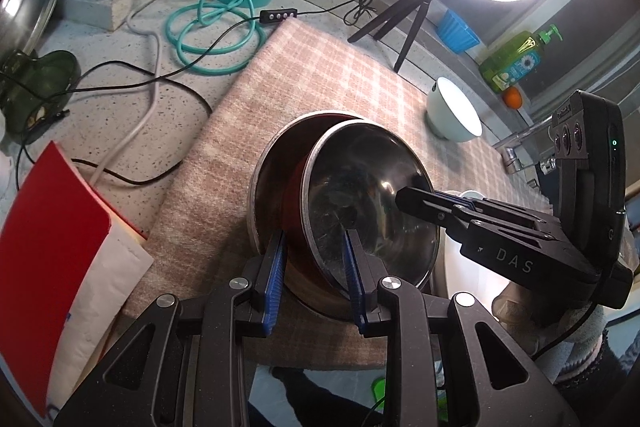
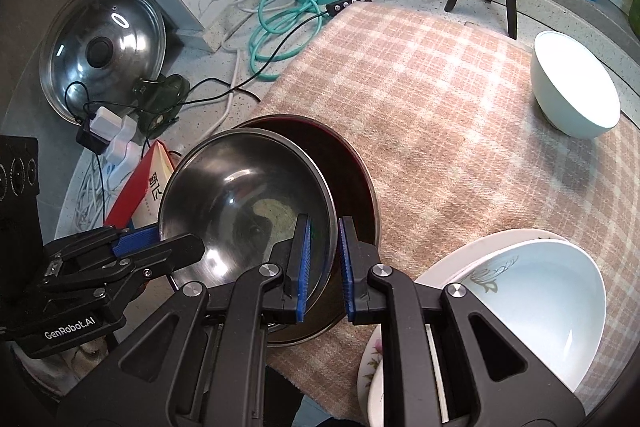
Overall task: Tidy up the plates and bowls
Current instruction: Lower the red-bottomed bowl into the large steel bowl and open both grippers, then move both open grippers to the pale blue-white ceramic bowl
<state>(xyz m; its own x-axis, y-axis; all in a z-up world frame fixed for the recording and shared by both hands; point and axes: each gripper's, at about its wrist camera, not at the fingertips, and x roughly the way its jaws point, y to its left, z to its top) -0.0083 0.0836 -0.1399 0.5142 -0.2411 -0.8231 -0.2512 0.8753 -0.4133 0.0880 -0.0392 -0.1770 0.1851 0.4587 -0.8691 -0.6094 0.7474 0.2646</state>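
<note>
While clamped from two sides, hangs tilted above its target rather than seated in it. Gripping with the left hand-held gripper: blue pads closed across the near wall of the steel bowl, one inside, one outside. Gripping likewise with the right hand-held gripper, shut tight on the opposite rim, so carried between both, with neither nearer. Just beneath and slightly beyond, away from both: the dark red bowl, resting on the plaid cloth over the desk, far rim showing past the steel one. Cannot tell whether touching underneath. Seems to call for levelling the rim, easing a little outward and lowering straight down to nest. Off to the right, clear of that path: white bowl and stacked white dishes.
</note>
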